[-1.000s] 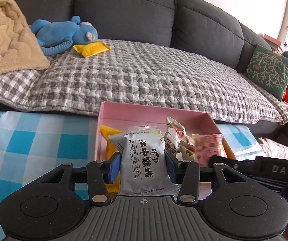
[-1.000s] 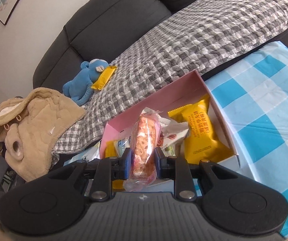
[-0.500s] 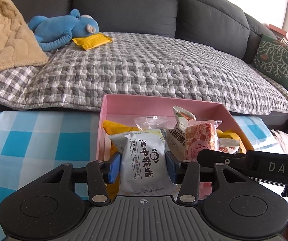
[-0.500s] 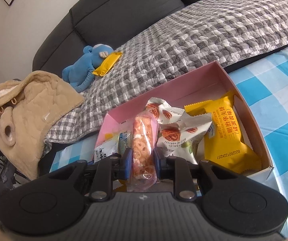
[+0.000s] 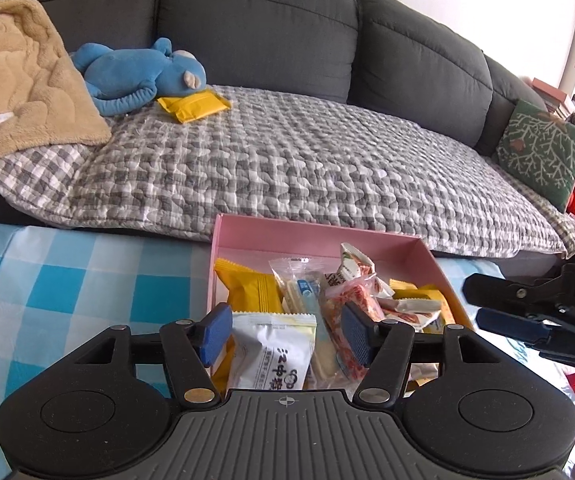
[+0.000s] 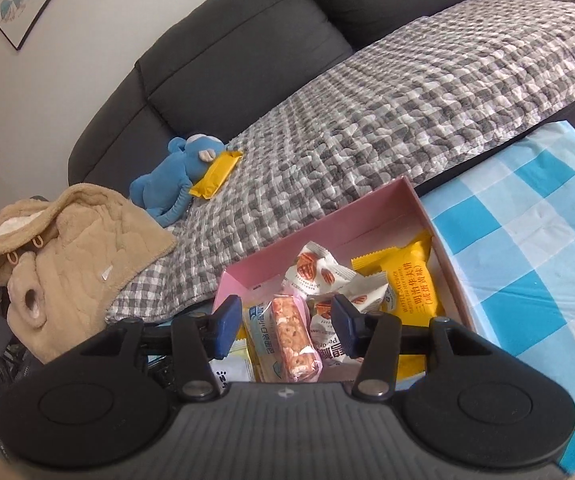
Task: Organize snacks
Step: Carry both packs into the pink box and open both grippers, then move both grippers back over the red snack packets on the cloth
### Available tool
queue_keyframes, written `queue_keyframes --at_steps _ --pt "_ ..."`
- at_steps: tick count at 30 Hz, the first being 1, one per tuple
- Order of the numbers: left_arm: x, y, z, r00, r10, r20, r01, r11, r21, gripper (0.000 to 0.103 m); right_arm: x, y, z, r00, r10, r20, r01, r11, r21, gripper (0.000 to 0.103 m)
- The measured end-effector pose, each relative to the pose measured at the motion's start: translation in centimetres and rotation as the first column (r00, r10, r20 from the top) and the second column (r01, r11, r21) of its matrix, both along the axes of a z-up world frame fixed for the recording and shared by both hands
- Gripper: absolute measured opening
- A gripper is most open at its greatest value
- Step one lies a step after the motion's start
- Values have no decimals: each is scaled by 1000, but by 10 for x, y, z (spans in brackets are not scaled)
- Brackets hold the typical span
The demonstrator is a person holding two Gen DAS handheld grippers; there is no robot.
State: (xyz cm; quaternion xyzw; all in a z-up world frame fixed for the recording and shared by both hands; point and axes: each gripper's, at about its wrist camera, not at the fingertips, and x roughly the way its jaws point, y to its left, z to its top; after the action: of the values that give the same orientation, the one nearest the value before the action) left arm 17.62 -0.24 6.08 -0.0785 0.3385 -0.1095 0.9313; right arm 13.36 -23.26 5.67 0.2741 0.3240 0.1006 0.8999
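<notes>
A pink box (image 5: 311,236) (image 6: 327,224) on the blue-checked table holds several snack packets. My left gripper (image 5: 285,334) hovers over its near end with jaws opening. A white packet with black characters (image 5: 273,354) lies loose between the pads, touching neither. My right gripper (image 6: 285,326) is also opening above the box. The pink cereal bar (image 6: 293,338) lies free between its pads on the other snacks. A yellow packet (image 6: 413,284) lies at the box's right side. Another yellow packet (image 5: 193,106) (image 6: 217,176) rests on the sofa by the blue toy.
A grey sofa with a checked quilt (image 5: 287,168) runs behind the table. On it lie a blue plush toy (image 5: 139,74), a tan fleece garment (image 5: 15,92) and a green cushion (image 5: 543,156). The right gripper's body (image 5: 535,320) shows at the right in the left wrist view.
Both grippers have opened and let go: the white packet and the pink cereal bar now lie in the box. Both hands have lifted slightly.
</notes>
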Motion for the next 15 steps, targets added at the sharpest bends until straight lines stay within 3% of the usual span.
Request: queue_keyframes --at_steps 8,15 --pt "-40 27 3 995 62 -74 -66 997 -46 62 -42 -21 3 999 -18 -38 19 1000 18 49" --pt "-76 35 0 981 94 -170 -108 992 -73 63 -84 -24 -3 993 -32 -113 27 998 -49 52"
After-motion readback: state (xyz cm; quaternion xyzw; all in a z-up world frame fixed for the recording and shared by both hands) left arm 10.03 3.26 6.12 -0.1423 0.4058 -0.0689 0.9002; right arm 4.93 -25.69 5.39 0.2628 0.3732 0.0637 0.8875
